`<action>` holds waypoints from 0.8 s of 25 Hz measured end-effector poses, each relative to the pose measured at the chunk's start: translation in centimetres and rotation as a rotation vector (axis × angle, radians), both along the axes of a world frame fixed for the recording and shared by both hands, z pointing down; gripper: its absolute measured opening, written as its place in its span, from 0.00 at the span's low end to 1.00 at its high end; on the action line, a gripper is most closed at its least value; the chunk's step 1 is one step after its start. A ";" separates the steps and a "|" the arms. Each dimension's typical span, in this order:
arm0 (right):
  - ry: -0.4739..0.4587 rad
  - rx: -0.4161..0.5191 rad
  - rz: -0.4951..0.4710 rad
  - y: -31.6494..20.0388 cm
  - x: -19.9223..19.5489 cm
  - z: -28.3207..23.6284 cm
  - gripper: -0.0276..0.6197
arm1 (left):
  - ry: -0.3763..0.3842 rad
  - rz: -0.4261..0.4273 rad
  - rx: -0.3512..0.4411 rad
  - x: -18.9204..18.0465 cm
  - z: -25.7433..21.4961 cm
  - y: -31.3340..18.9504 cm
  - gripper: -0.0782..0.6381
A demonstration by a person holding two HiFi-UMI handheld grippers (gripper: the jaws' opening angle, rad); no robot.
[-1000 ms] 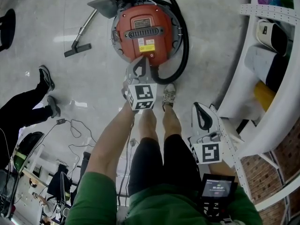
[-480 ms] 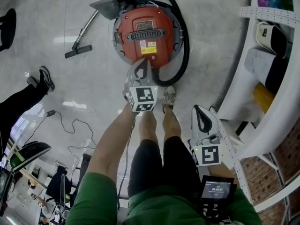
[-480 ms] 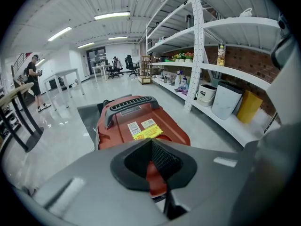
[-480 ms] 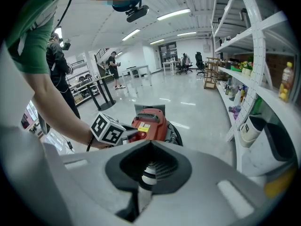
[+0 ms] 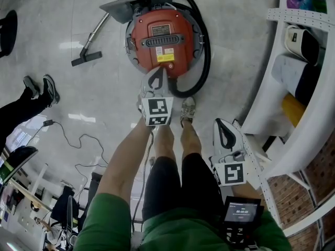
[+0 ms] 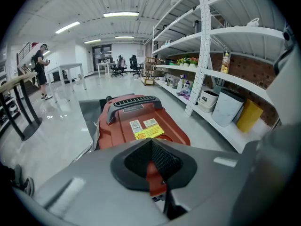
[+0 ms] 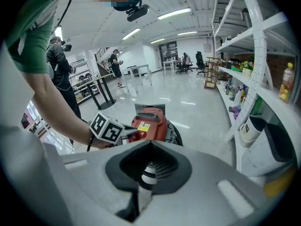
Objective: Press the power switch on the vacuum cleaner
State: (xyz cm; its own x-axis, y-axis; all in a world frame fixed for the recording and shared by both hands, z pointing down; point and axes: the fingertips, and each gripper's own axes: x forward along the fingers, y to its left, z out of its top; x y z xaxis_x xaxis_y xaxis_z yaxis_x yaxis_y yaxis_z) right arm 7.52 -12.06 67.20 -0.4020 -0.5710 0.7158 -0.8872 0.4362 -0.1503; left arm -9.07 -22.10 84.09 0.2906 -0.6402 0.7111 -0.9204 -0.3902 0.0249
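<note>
Shut with nothing between its jaws, my left claw (image 5: 158,69) points its tip at the near edge of the red vacuum cleaner (image 5: 162,35). I cannot tell whether the tip touches it. The vacuum cleaner stands on the floor (image 5: 104,98). A black hose (image 5: 207,51) loops round the vacuum cleaner's right side, and a wand with nozzle (image 5: 86,55) lies to its left. My right claw (image 5: 222,122), jaws together and empty, hangs nearer me and right of the vacuum cleaner, beside a white shelf rack (image 5: 309,119).
</note>
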 end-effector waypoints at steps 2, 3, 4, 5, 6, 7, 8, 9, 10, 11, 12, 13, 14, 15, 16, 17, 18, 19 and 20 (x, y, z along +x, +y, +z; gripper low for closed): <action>0.003 -0.003 0.001 -0.1 0.0 0.0 0.05 | 0.006 -0.003 0.001 -0.1 0.0 0.0 0.12; 0.003 -0.009 0.005 -0.1 0.0 0.0 0.05 | 0.006 -0.003 -0.001 -0.1 0.1 0.1 0.12; 0.003 -0.014 0.008 -0.1 0.0 0.0 0.05 | 0.006 -0.003 -0.002 -0.1 0.1 0.1 0.12; 0.002 -0.016 0.009 -0.1 0.0 0.0 0.05 | 0.010 -0.003 0.000 -0.1 0.1 0.0 0.12; 0.003 -0.013 0.008 -0.1 0.0 0.0 0.05 | 0.018 -0.005 0.003 0.0 0.0 -0.2 0.12; 0.004 -0.008 0.004 -0.1 0.1 0.0 0.05 | 0.028 -0.011 0.004 0.0 0.0 -0.3 0.12; 0.006 -0.002 -0.001 -0.1 0.1 0.0 0.05 | 0.036 -0.017 0.002 0.0 0.0 -0.3 0.12; 0.007 0.000 -0.005 -0.1 0.1 0.0 0.05 | 0.043 -0.025 -0.001 0.0 0.0 -0.3 0.12; 0.007 0.001 -0.007 -0.1 0.0 -0.1 0.05 | 0.049 -0.032 -0.007 -0.1 0.1 -0.3 0.12; 0.008 0.001 -0.009 -0.1 0.0 -0.1 0.05 | 0.056 -0.042 -0.017 -0.2 0.2 -0.2 0.12; 0.009 0.001 -0.009 -0.1 0.0 -0.1 0.05 | 0.063 -0.052 -0.030 -0.4 0.5 -0.2 0.12; 0.009 -0.001 -0.007 -0.2 0.0 -0.1 0.05 | 0.071 -0.060 -0.041 -0.5 0.6 -0.2 0.12; 0.009 -0.005 -0.003 -0.2 0.0 -0.2 0.05 | 0.077 -0.062 -0.046 -0.6 0.7 -0.2 0.12; 0.008 -0.009 0.001 -0.2 0.0 -0.3 0.05 | 0.079 -0.061 -0.046 -0.6 0.6 -0.2 0.12; 0.009 -0.011 0.003 -0.1 0.1 -0.3 0.05 | 0.080 -0.058 -0.045 -0.6 0.6 -0.2 0.12; 0.010 -0.014 0.003 -0.1 0.1 -0.3 0.05 | 0.081 -0.055 -0.044 -0.6 0.6 -0.2 0.12; 0.011 -0.017 0.006 -0.1 0.2 -0.2 0.05 | 0.080 -0.052 -0.043 -0.6 0.6 -0.2 0.12; 0.011 -0.020 0.008 -0.1 0.2 -0.2 0.05 | 0.080 -0.050 -0.043 -0.6 0.7 -0.2 0.12; 0.012 -0.019 0.008 -0.1 0.2 -0.2 0.05 | 0.079 -0.050 -0.044 -0.6 0.7 -0.2 0.12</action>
